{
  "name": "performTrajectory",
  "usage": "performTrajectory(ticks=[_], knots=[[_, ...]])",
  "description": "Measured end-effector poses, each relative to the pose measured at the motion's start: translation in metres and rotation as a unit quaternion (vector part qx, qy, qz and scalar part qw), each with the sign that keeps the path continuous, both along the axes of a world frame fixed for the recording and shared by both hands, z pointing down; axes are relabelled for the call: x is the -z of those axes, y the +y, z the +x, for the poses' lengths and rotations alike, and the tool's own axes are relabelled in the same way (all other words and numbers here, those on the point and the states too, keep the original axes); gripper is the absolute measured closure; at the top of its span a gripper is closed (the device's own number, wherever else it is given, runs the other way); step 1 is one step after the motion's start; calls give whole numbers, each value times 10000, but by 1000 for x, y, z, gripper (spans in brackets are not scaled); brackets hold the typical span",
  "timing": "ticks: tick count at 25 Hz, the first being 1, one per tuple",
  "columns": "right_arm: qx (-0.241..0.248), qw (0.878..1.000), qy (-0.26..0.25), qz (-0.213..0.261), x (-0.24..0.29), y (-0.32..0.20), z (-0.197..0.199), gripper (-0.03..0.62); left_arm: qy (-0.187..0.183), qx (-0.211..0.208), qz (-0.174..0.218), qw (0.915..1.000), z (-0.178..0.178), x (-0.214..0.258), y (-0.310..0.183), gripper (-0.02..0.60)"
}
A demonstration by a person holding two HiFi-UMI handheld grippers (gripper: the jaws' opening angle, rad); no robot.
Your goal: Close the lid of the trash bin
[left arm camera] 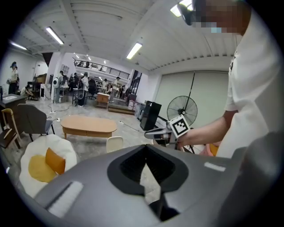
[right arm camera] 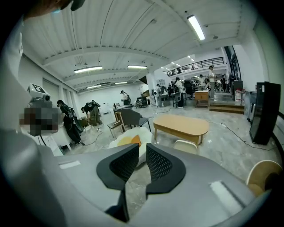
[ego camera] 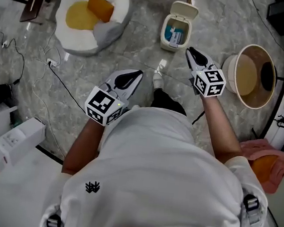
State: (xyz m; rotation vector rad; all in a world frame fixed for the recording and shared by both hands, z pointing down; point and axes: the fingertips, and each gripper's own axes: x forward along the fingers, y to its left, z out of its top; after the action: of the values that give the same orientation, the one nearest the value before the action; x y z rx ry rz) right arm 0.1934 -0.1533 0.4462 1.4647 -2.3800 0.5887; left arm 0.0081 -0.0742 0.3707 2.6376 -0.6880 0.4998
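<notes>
The small cream trash bin (ego camera: pixel 174 33) stands on the marble floor ahead of me. Its lid (ego camera: pixel 185 10) is tipped up and back, and blue and white items show inside. My right gripper (ego camera: pixel 191 53) hovers just to the bin's right and nearer to me, its jaws a narrow gap apart with nothing between them. My left gripper (ego camera: pixel 132 77) hangs lower left, well short of the bin, with its jaw tips touching and empty. The bin's lid (left arm camera: pixel 114 142) peeks over the left gripper (left arm camera: pixel 144 147) in its view. In the right gripper view the lid (right arm camera: pixel 185 145) sits beyond the right gripper (right arm camera: pixel 142 148).
A white beanbag (ego camera: pixel 110 29) holding yellow and orange cushions lies at the upper left. A round tan tub (ego camera: pixel 250 74) stands to the right of the bin. Cables (ego camera: pixel 50 70) trail across the floor at left. White boxes (ego camera: pixel 13 140) sit at lower left. A low wooden table (left arm camera: pixel 88 125) stands beyond.
</notes>
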Motion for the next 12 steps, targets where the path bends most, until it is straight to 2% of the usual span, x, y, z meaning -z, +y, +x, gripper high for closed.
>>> performTrajectory(ticks=[4, 12], knots=[[-75, 9998, 50, -151, -33, -64, 29, 562, -104, 223, -21, 9997, 8, -4, -22, 526], [-553, 9973, 105, -477, -106, -180, 77, 562, -217, 602, -304, 9975, 12, -21, -47, 526]])
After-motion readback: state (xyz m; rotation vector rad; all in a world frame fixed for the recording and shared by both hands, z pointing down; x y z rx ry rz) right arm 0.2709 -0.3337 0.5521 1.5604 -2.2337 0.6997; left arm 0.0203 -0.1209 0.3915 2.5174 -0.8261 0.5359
